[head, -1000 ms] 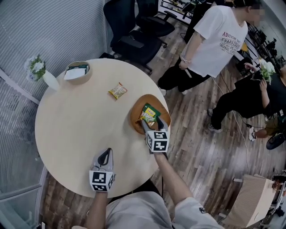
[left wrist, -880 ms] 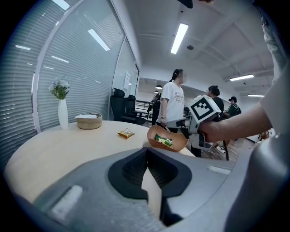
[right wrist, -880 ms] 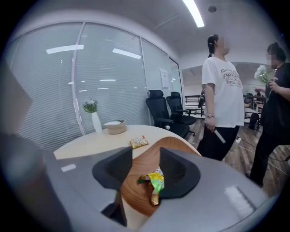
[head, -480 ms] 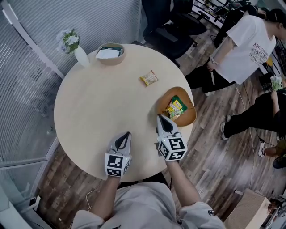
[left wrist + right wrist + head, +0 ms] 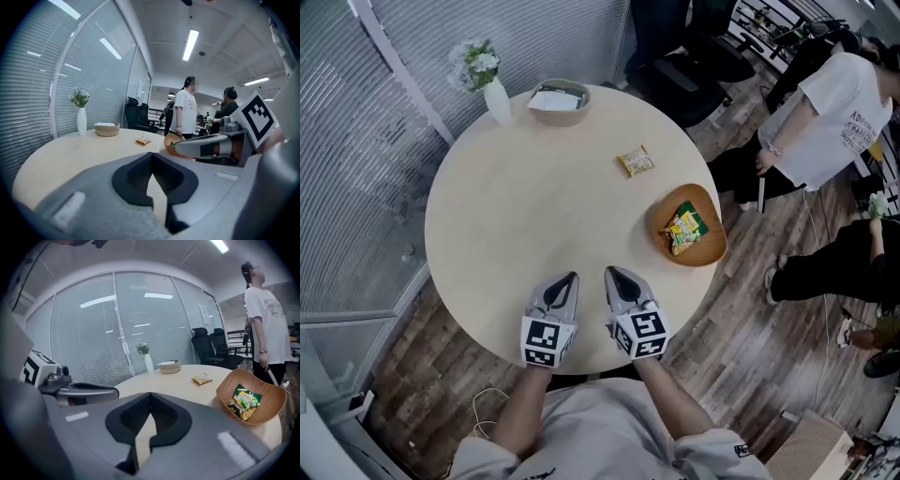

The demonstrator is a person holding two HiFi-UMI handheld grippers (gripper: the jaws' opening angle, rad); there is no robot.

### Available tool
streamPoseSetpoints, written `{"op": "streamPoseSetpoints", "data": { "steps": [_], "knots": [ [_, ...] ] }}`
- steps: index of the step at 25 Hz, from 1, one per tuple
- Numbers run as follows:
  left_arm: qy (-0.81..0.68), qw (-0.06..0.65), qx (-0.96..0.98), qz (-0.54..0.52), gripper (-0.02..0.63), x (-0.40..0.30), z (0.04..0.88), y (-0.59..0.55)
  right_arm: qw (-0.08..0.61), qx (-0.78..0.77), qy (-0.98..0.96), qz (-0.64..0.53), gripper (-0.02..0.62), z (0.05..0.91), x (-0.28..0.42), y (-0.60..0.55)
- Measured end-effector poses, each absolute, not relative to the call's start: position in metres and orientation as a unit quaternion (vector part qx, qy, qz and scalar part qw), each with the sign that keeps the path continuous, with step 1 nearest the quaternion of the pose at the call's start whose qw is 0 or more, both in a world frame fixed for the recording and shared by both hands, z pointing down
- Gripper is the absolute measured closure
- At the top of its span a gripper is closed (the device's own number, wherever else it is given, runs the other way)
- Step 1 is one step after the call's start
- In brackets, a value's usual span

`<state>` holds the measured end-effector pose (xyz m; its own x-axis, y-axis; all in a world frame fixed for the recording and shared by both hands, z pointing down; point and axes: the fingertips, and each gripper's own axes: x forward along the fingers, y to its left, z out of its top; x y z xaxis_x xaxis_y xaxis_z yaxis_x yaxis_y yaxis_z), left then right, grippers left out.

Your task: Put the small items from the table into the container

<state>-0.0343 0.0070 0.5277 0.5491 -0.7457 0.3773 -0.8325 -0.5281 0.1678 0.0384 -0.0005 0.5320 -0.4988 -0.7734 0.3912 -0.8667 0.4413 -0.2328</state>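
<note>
A wooden bowl (image 5: 710,246) sits at the round table's right edge with green and yellow snack packets (image 5: 684,229) inside; in the right gripper view the bowl (image 5: 269,406) and its packets (image 5: 243,402) lie to the right. One yellow snack packet (image 5: 635,161) lies loose on the tabletop beyond the bowl, also in the left gripper view (image 5: 143,140) and right gripper view (image 5: 201,378). My left gripper (image 5: 563,285) and right gripper (image 5: 617,280) rest side by side at the table's near edge, both shut and empty, well short of the packet.
A white vase with flowers (image 5: 492,94) and a woven basket (image 5: 559,103) stand at the table's far edge. The beige table (image 5: 525,216) is bare between. Two people (image 5: 825,112) stand right of the table; office chairs (image 5: 694,47) stand behind it.
My right gripper pulled back from the bowl, leaving a packet in it, shut, and came to rest beside the left gripper. The left gripper shifted slightly.
</note>
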Motion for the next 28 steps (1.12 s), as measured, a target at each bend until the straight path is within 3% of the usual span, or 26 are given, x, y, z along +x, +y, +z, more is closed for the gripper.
{"op": "streamPoseSetpoints", "data": {
  "steps": [6,15,18,24,28],
  "knots": [
    [-0.473,0.173,0.857,0.114,0.611,-0.051,0.532,0.003,0.110,0.494,-0.835,0.215,0.594,0.542,0.027,-0.017],
    [-0.486,0.185,0.846,0.116,0.610,-0.062,0.545,-0.043,0.099,0.603,-0.765,0.202,0.583,0.570,0.064,-0.159],
    [-0.476,0.194,0.849,0.121,0.609,-0.058,0.553,-0.056,0.109,0.621,-0.749,0.204,0.531,0.594,0.078,-0.203],
    [-0.473,0.221,0.844,0.125,0.609,-0.063,0.575,-0.080,0.132,0.676,-0.688,0.226,0.366,0.637,0.118,-0.287],
    [-0.476,0.235,0.837,0.133,0.609,-0.071,0.590,-0.090,0.142,0.698,-0.658,0.245,0.348,0.659,0.146,-0.326]
  ]
}}
